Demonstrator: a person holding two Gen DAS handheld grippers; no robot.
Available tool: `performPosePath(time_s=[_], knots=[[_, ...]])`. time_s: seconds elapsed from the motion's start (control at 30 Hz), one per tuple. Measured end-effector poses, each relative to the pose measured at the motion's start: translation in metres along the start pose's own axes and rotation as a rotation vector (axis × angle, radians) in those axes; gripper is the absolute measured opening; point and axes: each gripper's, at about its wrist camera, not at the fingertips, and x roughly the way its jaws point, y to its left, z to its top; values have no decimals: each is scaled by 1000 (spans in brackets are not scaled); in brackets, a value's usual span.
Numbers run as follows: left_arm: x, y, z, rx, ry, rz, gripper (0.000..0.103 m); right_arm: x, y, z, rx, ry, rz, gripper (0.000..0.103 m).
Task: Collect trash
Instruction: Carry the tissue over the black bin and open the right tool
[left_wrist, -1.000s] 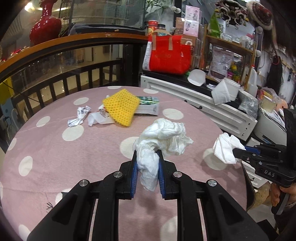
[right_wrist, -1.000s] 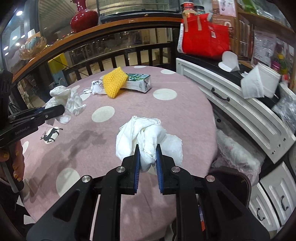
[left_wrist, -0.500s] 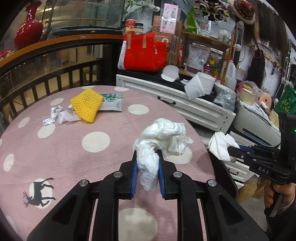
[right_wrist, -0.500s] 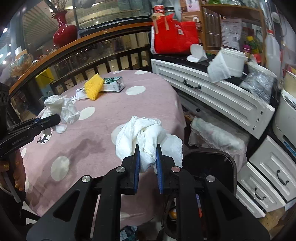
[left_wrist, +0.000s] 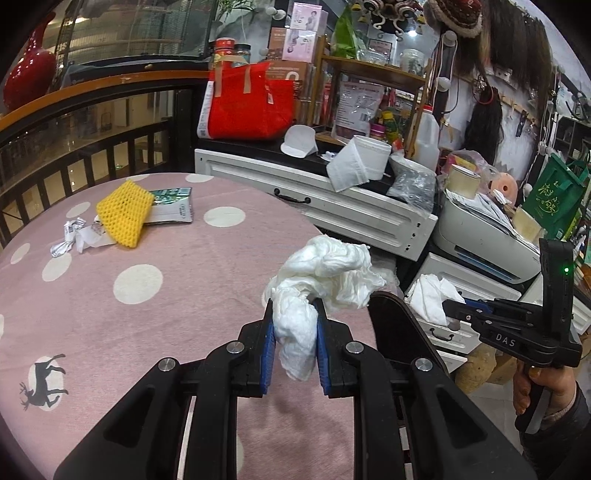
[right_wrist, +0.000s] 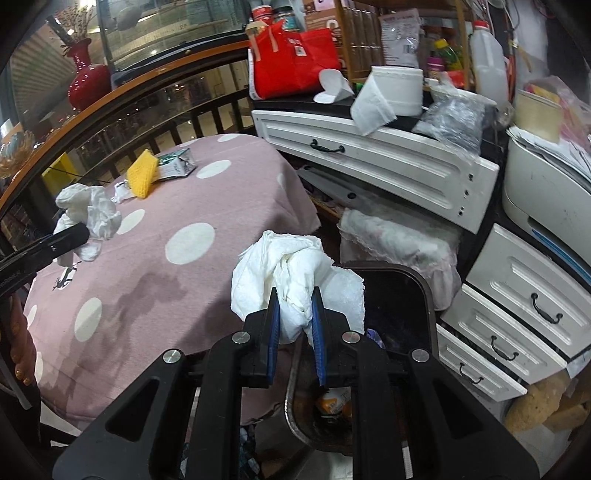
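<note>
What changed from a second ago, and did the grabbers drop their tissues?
Both grabbers swung away from the middle of the pink table toward the dark bin beside it. The right gripper now hangs at the bin's rim. Nothing was dropped: the left gripper stays shut on its tissue wad, the right on its crumpled tissue. The yellow net and carton stayed put.

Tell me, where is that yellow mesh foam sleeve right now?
The yellow mesh foam sleeve lies at the far left of the pink dotted tablecloth in the left wrist view, propped on a flattened green-and-white carton, with crumpled white wrappers just left of it.
</note>
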Motion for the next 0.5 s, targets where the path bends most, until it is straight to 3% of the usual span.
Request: performPosePath(time_s=[0.5], knots=[[17, -42, -4, 56, 37, -72, 19, 40, -43, -30, 89, 141, -81, 16]])
